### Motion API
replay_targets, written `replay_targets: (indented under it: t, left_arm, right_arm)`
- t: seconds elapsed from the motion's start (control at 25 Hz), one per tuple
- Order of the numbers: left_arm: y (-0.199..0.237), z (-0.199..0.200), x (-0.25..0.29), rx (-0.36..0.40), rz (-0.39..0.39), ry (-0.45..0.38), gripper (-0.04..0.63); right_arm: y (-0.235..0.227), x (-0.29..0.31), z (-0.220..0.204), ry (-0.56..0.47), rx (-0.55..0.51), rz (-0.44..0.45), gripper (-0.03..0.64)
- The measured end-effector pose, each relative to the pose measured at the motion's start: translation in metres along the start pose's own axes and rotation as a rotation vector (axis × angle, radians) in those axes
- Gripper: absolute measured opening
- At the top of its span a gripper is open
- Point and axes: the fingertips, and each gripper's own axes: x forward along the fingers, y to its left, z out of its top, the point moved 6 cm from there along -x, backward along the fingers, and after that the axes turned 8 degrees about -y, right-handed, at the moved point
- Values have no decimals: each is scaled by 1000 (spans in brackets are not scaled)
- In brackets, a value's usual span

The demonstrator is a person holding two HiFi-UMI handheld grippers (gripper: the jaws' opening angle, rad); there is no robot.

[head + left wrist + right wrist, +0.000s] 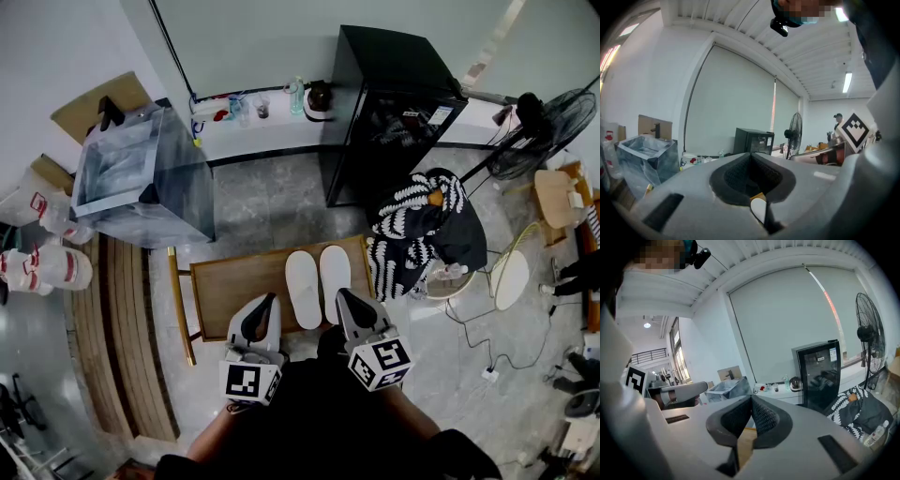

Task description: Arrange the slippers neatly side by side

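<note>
Slippers look tidy now: we see the left slipper (302, 291) and the right slipper (335, 281) lying on the wooden table (230, 286), close together, side by side, toes pointing the same way. We think the job is done, or very nearly. Our left gripper (270, 300) and right gripper (344, 298) sit at the near edge of the table, just by the heels. Both have their fingers pressed together with nothing in them. Maybe one tiny nudge is left to line up the heels

Evenly bright indoor light, faint shadows, strong fisheye bending, dark vignetted corners.
</note>
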Motion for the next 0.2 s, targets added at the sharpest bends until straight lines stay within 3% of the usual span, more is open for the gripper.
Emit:
replay_targets:
  t: [0.2]
  left_arm:
    - [-1, 0, 1, -2, -2, 2, 17]
  right_arm:
    - [-1, -1, 0, 1, 1, 0, 11]
